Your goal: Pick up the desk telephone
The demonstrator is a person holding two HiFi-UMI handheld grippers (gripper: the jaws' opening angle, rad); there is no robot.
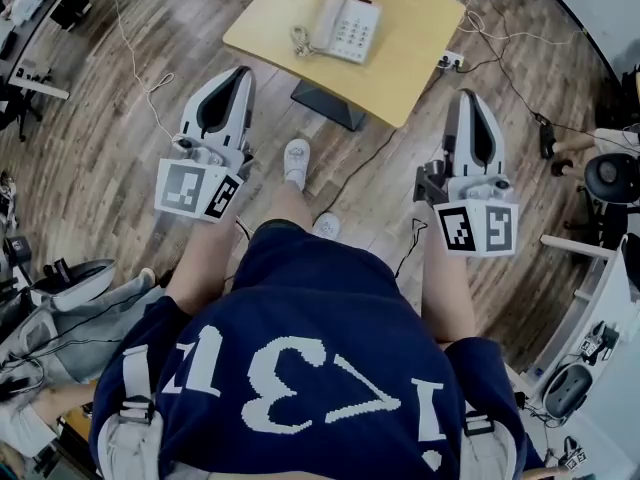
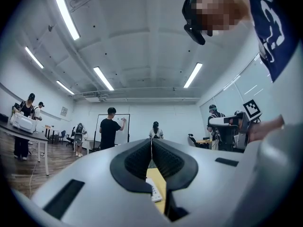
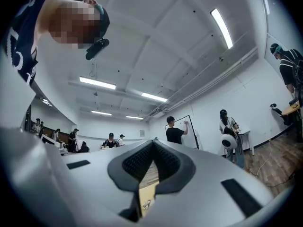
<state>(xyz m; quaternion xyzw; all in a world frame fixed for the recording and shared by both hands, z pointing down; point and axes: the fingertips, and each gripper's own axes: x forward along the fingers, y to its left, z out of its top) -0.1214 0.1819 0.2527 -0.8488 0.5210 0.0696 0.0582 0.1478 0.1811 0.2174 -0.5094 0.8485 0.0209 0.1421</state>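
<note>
**Head view: telephone on the yellow table, both tools pressed shut and empty**

The white telephone (image 1: 345,26) lies flat on a yellow table (image 1: 410,58), with its coiled cord (image 1: 300,40) bunched just beside its left edge. The tabletop is otherwise bare, and it stands on a dark base (image 1: 330,103). Under it runs a wood-plank floor (image 1: 120,168) crossed by thin cables (image 1: 140,78), and a power strip (image 1: 450,61) lies by the table's right edge.

The person stands short of the table, one white shoe (image 1: 296,158) forward, with a tool held out on each side. The left gripper (image 1: 240,71) and the right gripper (image 1: 470,96) both point toward the table and hang well apart from the telephone — neither touches it or the tabletop.

In the left gripper view the two dark ribbed pads meet along one seam, with nothing between them. Through the gap below the seam a strip of the table and the end of the telephone show. The right gripper view shows the same — jaws pressed together on nothing, a sliver of yellow table beneath them.

The room is large, with white walls and long ceiling lights (image 2: 66,15). A person (image 2: 110,131) writes at a whiteboard (image 2: 124,124), and others stand or sit at desks along the walls.
</note>
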